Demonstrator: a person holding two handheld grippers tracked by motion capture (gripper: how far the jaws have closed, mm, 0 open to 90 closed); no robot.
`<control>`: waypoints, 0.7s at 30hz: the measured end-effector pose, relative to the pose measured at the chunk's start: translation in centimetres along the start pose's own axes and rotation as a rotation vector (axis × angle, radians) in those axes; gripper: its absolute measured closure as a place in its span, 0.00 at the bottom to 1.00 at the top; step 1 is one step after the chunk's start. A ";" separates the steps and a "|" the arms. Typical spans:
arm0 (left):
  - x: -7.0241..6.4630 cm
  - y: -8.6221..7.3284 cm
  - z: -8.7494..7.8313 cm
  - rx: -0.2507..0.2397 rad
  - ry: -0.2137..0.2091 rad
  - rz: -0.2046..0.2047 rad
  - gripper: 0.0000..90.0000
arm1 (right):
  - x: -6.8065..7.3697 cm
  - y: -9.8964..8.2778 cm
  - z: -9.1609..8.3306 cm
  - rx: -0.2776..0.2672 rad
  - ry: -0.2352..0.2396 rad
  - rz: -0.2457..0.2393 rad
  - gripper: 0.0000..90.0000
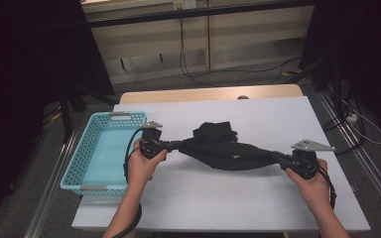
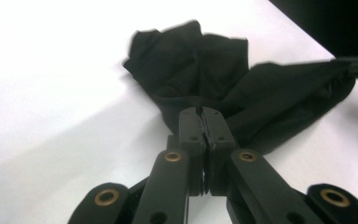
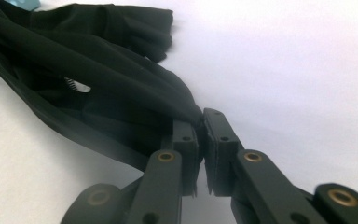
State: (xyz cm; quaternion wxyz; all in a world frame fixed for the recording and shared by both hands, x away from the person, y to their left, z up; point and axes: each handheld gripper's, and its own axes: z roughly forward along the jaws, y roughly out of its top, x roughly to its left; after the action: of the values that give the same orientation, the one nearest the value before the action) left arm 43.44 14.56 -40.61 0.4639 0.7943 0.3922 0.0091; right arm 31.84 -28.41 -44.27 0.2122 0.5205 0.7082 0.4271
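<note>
Sagging between its two held ends over the white table top (image 1: pixel 238 203), the soft black cloth garment (image 1: pixel 218 146) looks light, limp and slightly slick, best pinched at bunched corners. The left gripper (image 2: pixel 200 112) is clamped tight on one end, the right gripper (image 3: pixel 200 122) on the other.

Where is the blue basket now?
In the high view, the blue basket stands at the table's left edge, beside the left gripper.
</note>
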 end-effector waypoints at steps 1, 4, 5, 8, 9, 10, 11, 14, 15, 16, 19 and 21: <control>0.1 0.1 0.0 -0.002 0.007 -0.001 0.98 | 0.0 0.0 0.1 0.006 -0.005 -0.001 0.93; 0.2 0.1 0.1 0.000 0.019 -0.005 0.98 | -0.1 0.0 0.5 0.023 -0.014 -0.010 0.93; 0.2 0.1 0.1 -0.004 0.023 -0.011 0.98 | -0.2 -0.1 0.6 0.027 -0.010 -0.004 0.92; 0.2 0.1 0.1 -0.005 0.030 -0.016 0.98 | -0.2 -0.1 0.6 0.036 0.012 -0.010 0.89; 0.2 0.1 0.1 -0.001 0.027 -0.015 0.98 | -0.1 -0.1 0.5 0.033 0.028 -0.009 0.88; 0.1 0.1 0.1 0.005 0.023 -0.015 0.98 | 0.1 -0.2 0.4 0.030 0.043 -0.014 0.87; 0.1 0.1 0.1 0.007 0.021 -0.016 0.98 | 0.3 -0.1 0.3 0.032 0.048 -0.017 0.84; 0.0 0.0 0.2 0.015 0.025 -0.014 0.98 | 0.5 -0.2 -0.1 0.031 0.066 -0.015 0.80; 0.0 0.0 0.2 0.016 0.028 -0.013 0.98 | 0.6 -0.3 -0.1 0.029 0.072 -0.014 0.78; -0.1 0.0 0.2 0.015 0.029 -0.011 0.98 | 0.6 -0.3 -0.2 0.033 0.072 -0.013 0.76; 0.0 0.0 0.1 0.005 0.036 -0.011 0.98 | 0.9 -0.4 -0.5 0.032 0.077 -0.011 0.69; 0.1 0.0 0.0 0.001 0.040 -0.018 0.98 | 1.1 -0.4 -0.6 0.029 0.080 -0.013 0.66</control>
State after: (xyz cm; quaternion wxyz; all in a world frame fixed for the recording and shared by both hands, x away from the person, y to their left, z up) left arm 43.52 14.63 -40.60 0.4559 0.7906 0.4083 0.0206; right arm 30.79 -27.68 -44.08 0.1790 0.5013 0.7256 0.4360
